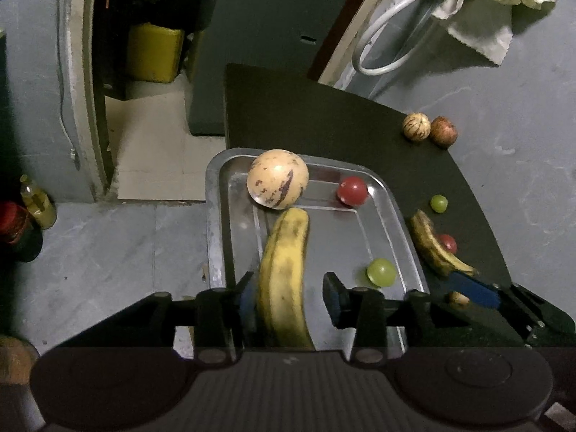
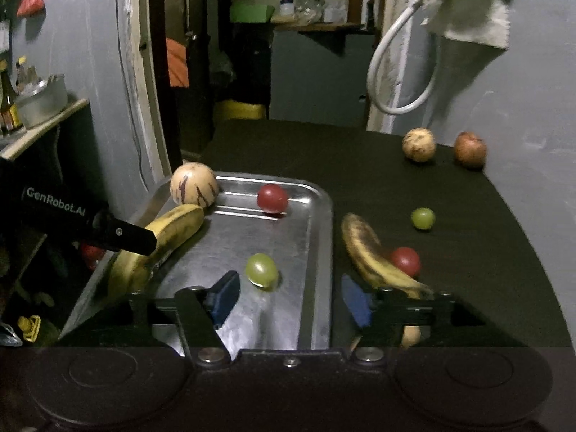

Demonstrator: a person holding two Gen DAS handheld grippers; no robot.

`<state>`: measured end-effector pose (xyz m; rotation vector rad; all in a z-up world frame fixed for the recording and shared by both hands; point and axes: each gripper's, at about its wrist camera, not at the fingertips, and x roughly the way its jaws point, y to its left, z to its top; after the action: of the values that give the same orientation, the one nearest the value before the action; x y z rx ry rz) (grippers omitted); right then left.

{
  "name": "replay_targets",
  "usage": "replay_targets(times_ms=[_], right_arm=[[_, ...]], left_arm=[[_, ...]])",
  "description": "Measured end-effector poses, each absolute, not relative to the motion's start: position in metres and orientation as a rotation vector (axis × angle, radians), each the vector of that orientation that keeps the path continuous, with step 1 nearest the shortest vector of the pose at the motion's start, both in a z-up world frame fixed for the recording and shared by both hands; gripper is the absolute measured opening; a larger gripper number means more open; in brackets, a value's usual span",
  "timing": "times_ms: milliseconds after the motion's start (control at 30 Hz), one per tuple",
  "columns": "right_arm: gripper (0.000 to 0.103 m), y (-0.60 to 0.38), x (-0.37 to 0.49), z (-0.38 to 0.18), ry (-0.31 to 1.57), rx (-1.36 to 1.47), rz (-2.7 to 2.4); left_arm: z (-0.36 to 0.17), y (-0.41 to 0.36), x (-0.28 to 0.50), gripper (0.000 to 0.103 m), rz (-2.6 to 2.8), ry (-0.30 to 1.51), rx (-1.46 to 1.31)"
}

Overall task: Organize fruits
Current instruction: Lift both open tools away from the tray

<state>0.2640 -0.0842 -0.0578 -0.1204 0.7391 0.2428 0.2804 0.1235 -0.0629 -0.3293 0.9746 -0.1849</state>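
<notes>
A metal tray (image 1: 216, 216) holds a yellow banana (image 1: 284, 270), a pale striped round fruit (image 1: 277, 179), a red fruit (image 1: 352, 190) and a green grape (image 1: 381, 271). My left gripper (image 1: 288, 295) straddles the banana's near end. Its left pad lies against the peel and its right pad stands clear, so it is open. My right gripper (image 2: 289, 300) hangs open over the tray's near right rim (image 2: 320, 288) with nothing between its fingers. The green grape (image 2: 261, 270) lies just ahead of it. A browner banana (image 2: 367, 252) lies on the table beside the tray.
On the dark table (image 2: 468, 252), to the right of the tray, lie a red fruit (image 2: 406, 261), a green grape (image 2: 423, 218), a pale round fruit (image 2: 418, 145) and a reddish apple (image 2: 469, 150). The tray sits at the table's left edge, above the floor. A grey wall stands to the right.
</notes>
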Motion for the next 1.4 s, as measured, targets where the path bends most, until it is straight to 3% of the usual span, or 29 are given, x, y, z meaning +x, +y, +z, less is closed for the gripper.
replay_targets(times_ms=[167,333,567,900,1067,1400], right_arm=[[0.085,-0.107,0.228,-0.039,0.701,-0.082,0.243],[0.094,-0.13,0.186,-0.022,0.68,-0.065,0.269],[0.102,-0.157,0.116,-0.006,0.686,-0.086,0.347],[0.102,-0.193,0.051,-0.006,0.743,-0.059,0.33],[0.102,-0.223,0.028,-0.007,0.794,-0.048,0.283],[0.102,-0.268,0.003,0.004,0.869,-0.013,0.122]], left_arm=[[-0.044,0.114,0.249,0.079,-0.154,0.92,-0.297],[-0.026,0.1,0.205,0.101,-0.094,0.888,-0.295],[-0.008,0.078,0.135,0.102,-0.038,0.891,-0.302],[-0.02,0.044,0.054,0.102,0.021,1.045,-0.238],[-0.021,0.03,0.047,0.102,0.021,1.121,-0.151],[-0.009,0.022,0.068,0.102,-0.177,1.078,-0.095]])
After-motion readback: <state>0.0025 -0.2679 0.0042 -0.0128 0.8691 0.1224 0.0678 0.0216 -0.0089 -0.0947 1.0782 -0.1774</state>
